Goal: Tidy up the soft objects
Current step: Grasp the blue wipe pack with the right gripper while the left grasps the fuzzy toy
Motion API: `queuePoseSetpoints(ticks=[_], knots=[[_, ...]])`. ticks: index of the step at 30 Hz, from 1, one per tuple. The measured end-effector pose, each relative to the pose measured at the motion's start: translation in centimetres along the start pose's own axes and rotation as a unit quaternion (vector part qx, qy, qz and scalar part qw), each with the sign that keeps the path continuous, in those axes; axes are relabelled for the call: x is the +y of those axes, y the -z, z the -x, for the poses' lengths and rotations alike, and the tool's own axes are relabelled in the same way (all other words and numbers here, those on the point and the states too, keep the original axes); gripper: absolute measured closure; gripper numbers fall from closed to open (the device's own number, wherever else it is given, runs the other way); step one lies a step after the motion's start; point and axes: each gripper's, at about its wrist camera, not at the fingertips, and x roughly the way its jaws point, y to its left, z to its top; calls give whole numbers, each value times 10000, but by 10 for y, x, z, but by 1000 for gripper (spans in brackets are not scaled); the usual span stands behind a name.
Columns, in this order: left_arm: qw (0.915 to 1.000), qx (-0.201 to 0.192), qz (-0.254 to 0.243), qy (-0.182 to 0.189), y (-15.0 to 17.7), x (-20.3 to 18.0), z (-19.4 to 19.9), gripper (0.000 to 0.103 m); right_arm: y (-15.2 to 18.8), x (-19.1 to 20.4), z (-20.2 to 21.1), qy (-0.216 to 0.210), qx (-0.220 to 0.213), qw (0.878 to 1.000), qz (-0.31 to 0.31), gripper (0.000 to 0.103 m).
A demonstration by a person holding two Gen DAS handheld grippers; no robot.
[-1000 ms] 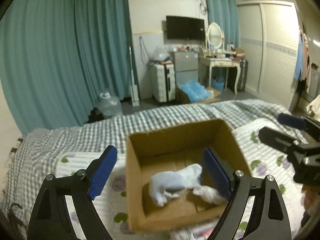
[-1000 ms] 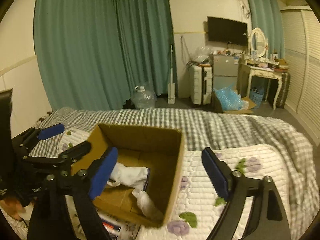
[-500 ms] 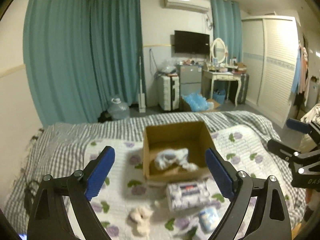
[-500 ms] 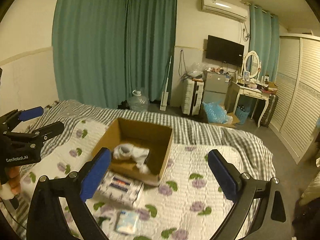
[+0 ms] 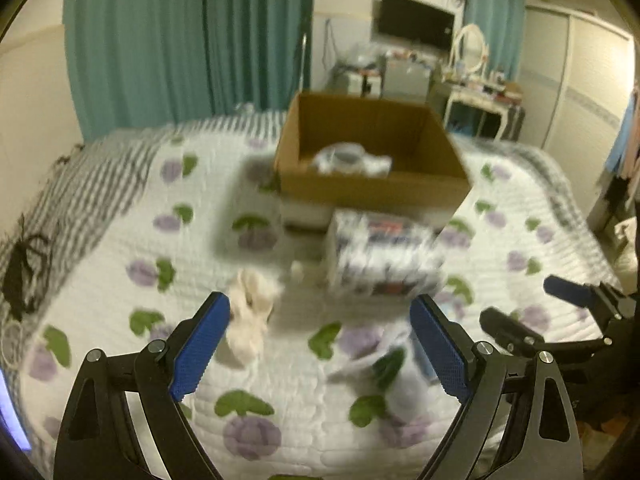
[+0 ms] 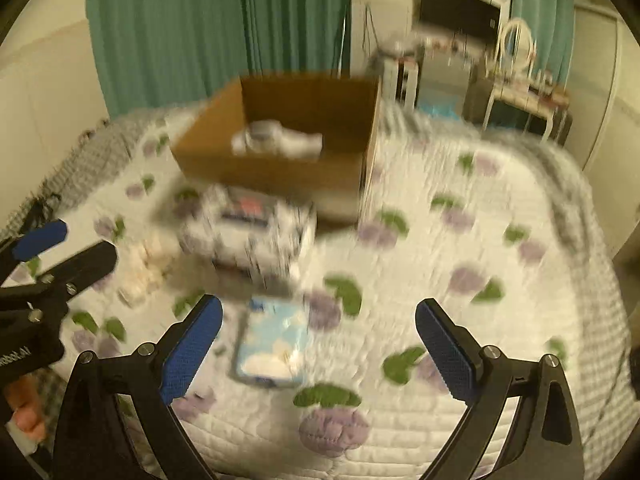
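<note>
Two grippers: left gripper [image 5: 320,344] and right gripper [image 6: 318,346] are hovering with jaws spread wide, holding nothing.
Quilt [image 5: 120,240]: carrying everything.
Cardboard box [image 5: 372,192]: holding white soft items [image 5: 352,158].
Patterned pack [image 5: 380,256]: lying just before the box.
Cream cloth [image 5: 252,312]: lying near the left finger.
Blue pack [image 6: 272,340]: lying between the right fingers.

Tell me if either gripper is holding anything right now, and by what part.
Nothing is held. The left gripper and the right gripper are both open and empty above the quilt; the cream cloth and blue packet lie loose on it.
</note>
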Motion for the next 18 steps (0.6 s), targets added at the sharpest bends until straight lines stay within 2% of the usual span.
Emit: queuePoseSetpoints(ticks=[3, 7, 10, 12, 14, 16, 18], knots=[[9996, 211, 65, -146, 13, 7, -20, 10, 18, 0, -32, -175, 534, 9984, -54, 5], [9982, 512, 219, -205, 22, 16, -37, 10, 20, 1, -39, -376, 611, 9974, -13, 9], [9979, 564, 231, -238, 22, 17, -41, 10, 22, 4, -49, -493, 763, 9959, 9, 18], [9978, 577, 225, -218, 21, 16, -41, 10, 26, 10, -61, -506, 987, 9937, 132, 20], [9978, 570, 210, -252, 20, 13, -40, 10, 29, 12, -72, -596, 1191, 9909, 170, 30], [9978, 579, 194, -255, 20, 11, -38, 10, 31, 12, -78, -700, 1303, 9889, 152, 32], [9979, 593, 163, -225, 20, 7, -37, 10, 31, 14, -80, -741, 1339, 9881, 176, 43]])
